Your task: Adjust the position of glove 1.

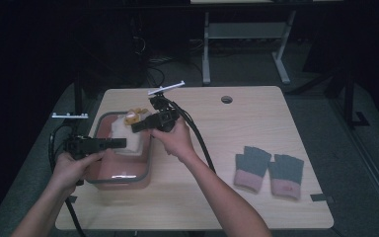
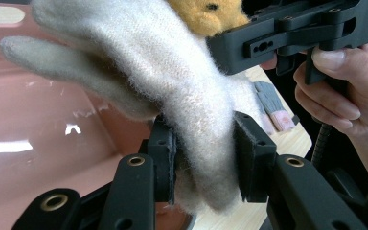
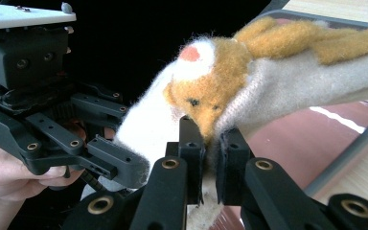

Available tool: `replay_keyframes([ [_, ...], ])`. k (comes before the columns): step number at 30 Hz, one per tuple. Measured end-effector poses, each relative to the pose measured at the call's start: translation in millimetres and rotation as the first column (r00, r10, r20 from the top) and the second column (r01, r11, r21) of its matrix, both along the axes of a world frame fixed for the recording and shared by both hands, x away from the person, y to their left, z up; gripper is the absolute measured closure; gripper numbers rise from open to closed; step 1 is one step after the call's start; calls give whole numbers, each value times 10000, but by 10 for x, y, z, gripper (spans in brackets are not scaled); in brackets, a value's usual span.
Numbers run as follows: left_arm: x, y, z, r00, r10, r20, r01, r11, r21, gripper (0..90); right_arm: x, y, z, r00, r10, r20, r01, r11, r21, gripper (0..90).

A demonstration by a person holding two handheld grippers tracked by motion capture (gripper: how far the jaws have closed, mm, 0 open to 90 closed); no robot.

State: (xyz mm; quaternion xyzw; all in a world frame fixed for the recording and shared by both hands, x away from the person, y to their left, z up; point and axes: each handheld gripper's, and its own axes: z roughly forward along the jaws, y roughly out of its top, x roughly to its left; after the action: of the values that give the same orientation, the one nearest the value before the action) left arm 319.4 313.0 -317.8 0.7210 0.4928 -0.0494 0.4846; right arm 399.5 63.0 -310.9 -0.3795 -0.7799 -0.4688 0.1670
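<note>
From the high view, your left forearm comes in from the bottom left corner, and the hand holds the left tool [image 1: 109,143] level, pointing right across the pink bin [image 1: 98,175] at the bench's [image 1: 217,197] left side. Your right arm crosses from bottom centre up and leftward, wrist bent, so the right tool [image 1: 140,124] points left over the bin's far rim. Both tools meet at a cream mitten [image 1: 128,136] held just over the bin. A grey pair of gloves [image 1: 269,170] lies well apart on the bench's right side.

In the left gripper view, your left tool [image 2: 203,163] is clamped on the mitten [image 2: 172,86]: both pads press into the fuzzy cream knit, which hangs down between them. Your right hand [image 2: 345,86] grips its tool at upper right, fingers wrapped round the handle. The pink bin [image 2: 38,139] sits behind.

In the right gripper view, your right tool [image 3: 210,160] is closed tight on the mitten [image 3: 278,86] just below its orange animal face [image 3: 206,96]. Your left hand [image 3: 14,172] and its tool show at left, the tool's tip against the cream end.
</note>
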Motion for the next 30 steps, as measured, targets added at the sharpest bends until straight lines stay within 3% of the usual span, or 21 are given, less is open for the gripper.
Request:
replay_keyframes([
  [15,13,162,-77,9990,356,-257,-355,9994,19,643,88,202,-123,9992,239,-334,-236,9997,81,829],
  [30,55,264,-268,9953,678,-692,-677,9977,40,651,165,325,-337,9967,266,-769,-258,9996,110,830],
])
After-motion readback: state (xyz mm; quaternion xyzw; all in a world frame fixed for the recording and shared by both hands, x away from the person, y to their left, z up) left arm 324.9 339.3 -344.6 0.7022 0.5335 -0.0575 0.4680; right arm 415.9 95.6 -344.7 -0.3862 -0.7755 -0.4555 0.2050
